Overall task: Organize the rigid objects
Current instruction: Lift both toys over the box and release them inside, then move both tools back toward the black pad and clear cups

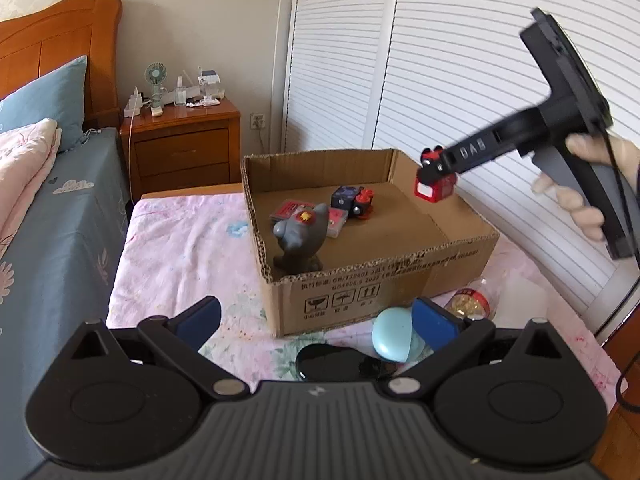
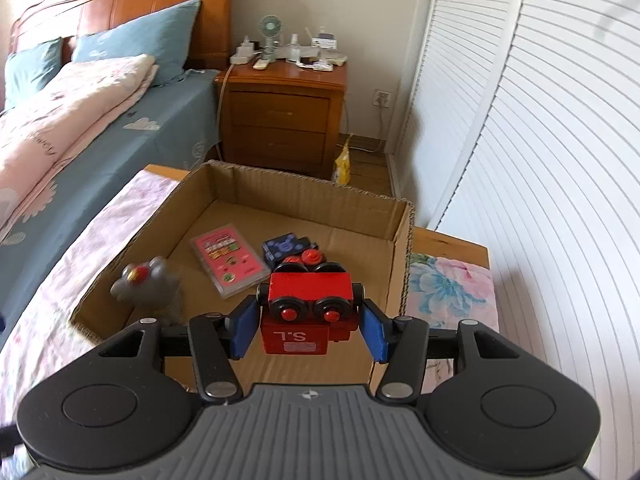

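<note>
Jaws of the right gripper (image 2: 308, 332) parted, blue pads standing just clear of both sides of the red toy car (image 2: 306, 308), so no grip on it; car upside down between them, wheels up, above the near right part of the cardboard box (image 2: 400, 216). Jaws of the left gripper (image 1: 316, 320) spread wide over the tabletop (image 1: 180, 240), nothing between them.

Judged small, light and stiff: painted blocky body, hard black wheels. Slick paint likely, so best taken across the flat sides of the body, not by the wheels, which may roll. Probably sturdy enough for a short fall into the box.

From the right wrist: pad gaps, plus a grey figure (image 2: 148, 284), pink card case (image 2: 228, 264) and dark blue cube (image 2: 284, 248) on the box floor. From the left wrist only: gloved hand (image 1: 580, 184) on the right handle, car held level with the box's far right rim, and a pale blue egg-shaped case (image 1: 394, 338), black glossy thing (image 1: 332, 360) and gold-filled jar (image 1: 468, 304) waiting outside the box
</note>
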`<state>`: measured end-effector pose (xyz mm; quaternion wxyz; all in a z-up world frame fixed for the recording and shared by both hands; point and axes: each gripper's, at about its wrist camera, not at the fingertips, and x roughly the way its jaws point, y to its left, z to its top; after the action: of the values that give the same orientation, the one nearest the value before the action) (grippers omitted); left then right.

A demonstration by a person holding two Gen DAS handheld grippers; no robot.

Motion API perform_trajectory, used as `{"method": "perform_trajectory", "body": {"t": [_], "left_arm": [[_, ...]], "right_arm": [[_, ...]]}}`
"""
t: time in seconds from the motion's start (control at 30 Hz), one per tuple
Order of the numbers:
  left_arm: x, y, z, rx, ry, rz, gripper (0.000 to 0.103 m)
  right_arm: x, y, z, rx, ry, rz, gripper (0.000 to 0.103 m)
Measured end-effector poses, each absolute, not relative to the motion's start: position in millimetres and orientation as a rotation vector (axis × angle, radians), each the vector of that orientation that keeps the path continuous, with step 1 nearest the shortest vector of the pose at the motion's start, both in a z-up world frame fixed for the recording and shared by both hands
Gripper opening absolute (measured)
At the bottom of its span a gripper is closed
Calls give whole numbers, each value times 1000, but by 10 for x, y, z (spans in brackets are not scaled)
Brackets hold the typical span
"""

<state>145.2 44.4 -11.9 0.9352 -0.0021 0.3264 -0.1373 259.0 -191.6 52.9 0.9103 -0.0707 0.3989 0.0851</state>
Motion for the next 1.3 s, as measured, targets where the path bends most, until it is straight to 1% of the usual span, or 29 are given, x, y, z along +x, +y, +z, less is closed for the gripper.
{"method": "perform_trajectory", "body": {"t": [0.03,0.07,0.1,0.13,0.5,0.77,1.1,1.3], "left_arm": [[1445,439,-122,-3,669,-281,101],[1437,433,-125,1,672,-282,101],[1427,423,-125,5,675,-283,101],[1424,414,-123,8,677,-283,101],[1338,344,-101,29,686,-275,101],[1243,319,-112,51,692,-256,101],[1211,123,-230,88,739,-294,101],[1201,-16,-416,146,808,-333,101]], "right_arm": [[2596,-1922,540,-138,813,169,80],[2589,-1930,553,-134,800,162,96],[2563,-1936,572,-129,785,160,102],[2537,-1942,591,-125,776,166,103],[2077,-1897,640,-154,746,240,103],[1678,-2100,569,-134,709,272,103],[1500,-2624,216,-46,755,253,103],[1385,-2840,-38,14,782,213,103]]}}
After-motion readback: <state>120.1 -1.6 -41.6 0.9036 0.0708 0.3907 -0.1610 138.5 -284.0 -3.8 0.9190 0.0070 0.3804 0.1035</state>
